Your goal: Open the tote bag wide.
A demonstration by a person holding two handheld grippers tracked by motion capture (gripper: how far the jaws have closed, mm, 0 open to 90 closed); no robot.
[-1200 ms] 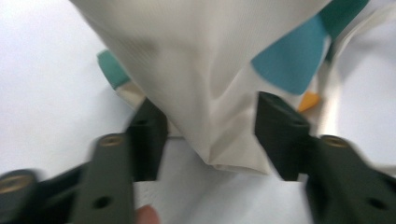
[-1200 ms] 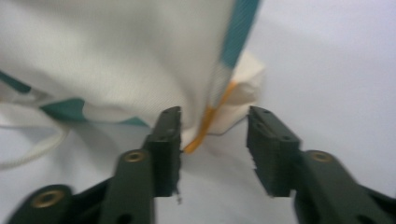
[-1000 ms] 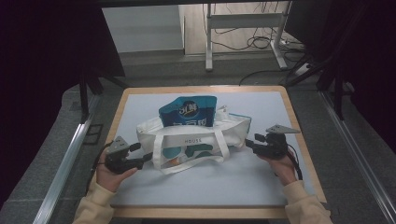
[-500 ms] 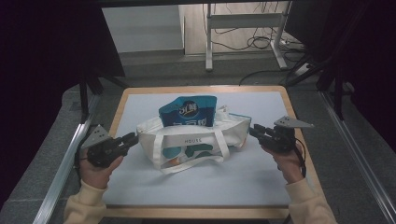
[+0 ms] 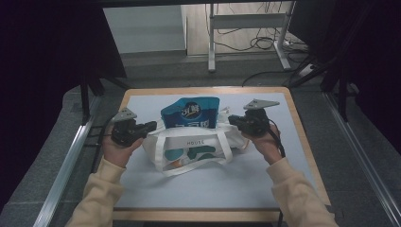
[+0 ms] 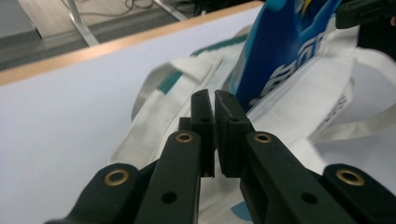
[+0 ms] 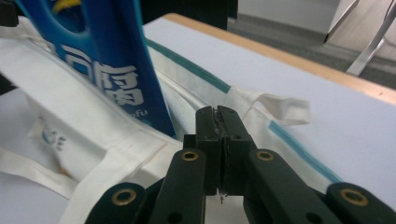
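Black jaws of the left gripper (image 6: pixel 208 100) are pressed nearly together, holding nothing, just beside the white canvas tote bag (image 5: pixel 194 146). The right gripper (image 7: pixel 218 114) pinches the bag's edge. A blue snack pouch (image 5: pixel 190 112) stands inside, mid-desk (image 5: pixel 142 189).

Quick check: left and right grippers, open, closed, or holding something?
Left gripper: jaws nearly shut with a thin gap, nothing between them, beside the white cloth tote bag.
Right gripper: shut, apparently empty.

White tote bag (image 5: pixel 194 149) lies mid-table, a blue snack pouch (image 5: pixel 190 112) sticking out of its mouth
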